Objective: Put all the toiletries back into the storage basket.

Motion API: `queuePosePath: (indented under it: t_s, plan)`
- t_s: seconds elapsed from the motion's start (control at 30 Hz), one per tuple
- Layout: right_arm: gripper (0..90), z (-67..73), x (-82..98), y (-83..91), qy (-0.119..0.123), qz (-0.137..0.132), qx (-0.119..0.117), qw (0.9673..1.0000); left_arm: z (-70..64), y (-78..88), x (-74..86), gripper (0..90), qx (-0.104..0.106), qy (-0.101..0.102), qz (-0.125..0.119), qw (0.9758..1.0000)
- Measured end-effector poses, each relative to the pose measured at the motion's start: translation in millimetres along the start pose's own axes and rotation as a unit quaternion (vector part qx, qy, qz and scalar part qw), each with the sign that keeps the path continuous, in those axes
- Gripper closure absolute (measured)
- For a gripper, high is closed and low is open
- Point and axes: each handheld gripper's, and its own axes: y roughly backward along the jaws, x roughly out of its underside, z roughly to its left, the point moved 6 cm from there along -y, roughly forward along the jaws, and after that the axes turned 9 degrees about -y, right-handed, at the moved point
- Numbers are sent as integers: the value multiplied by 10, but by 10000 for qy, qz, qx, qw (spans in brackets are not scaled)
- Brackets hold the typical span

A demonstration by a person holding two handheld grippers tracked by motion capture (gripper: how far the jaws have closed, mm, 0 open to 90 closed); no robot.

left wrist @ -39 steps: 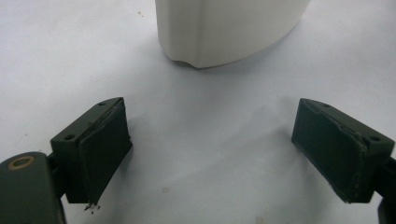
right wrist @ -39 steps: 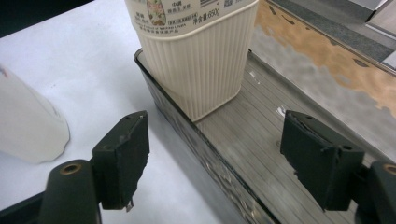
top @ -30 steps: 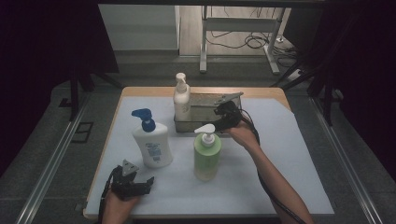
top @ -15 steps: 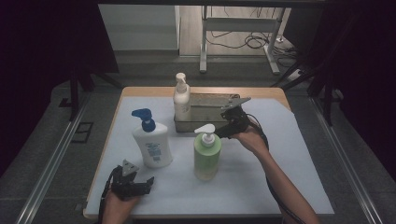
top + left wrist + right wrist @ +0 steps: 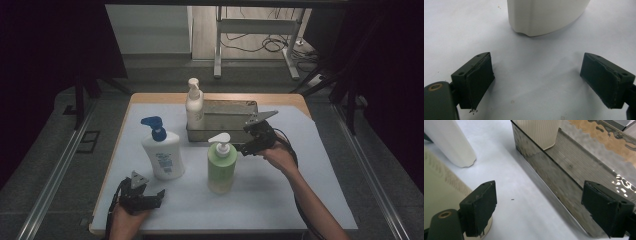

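Observation:
A green bottle (image 5: pixel 221 167) with a white pump stands mid-table, and it is at the left edge of the right gripper view as the green bottle (image 5: pixel 439 185). My right gripper (image 5: pixel 248 141) hovers just right of it, beside the front wall of a metal tray (image 5: pixel 227 134). Its jaws have just been opening and stand open, with nothing between them; the right gripper (image 5: pixel 541 210) is over the mat beside the tray wall (image 5: pixel 554 182). My left gripper (image 5: pixel 156 196) rests open at the front left, below a white bottle (image 5: pixel 162 155) with a blue pump. The left gripper (image 5: pixel 537 82) faces that white bottle's base (image 5: pixel 544 15).
A cream pump bottle (image 5: pixel 194 106) stands in the tray's left end, and its ribbed body is the cream bottle (image 5: pixel 539 132) in the right gripper view. A pale mat (image 5: pixel 310 170) covers the wooden table. Dark floor and metal rails surround the table.
My right gripper has moved right and toward the person, from over the tray to its front wall. The left gripper and the bottles have stayed put.

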Motion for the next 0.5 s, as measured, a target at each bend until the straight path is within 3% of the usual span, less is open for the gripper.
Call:
queuePosePath:
  t_s: [0.5]
  plan:
    - [30, -34, 253, 231, -120, -162, -75, 9998, 0, 0, 0, 109, -5, -1, 0, 10000]
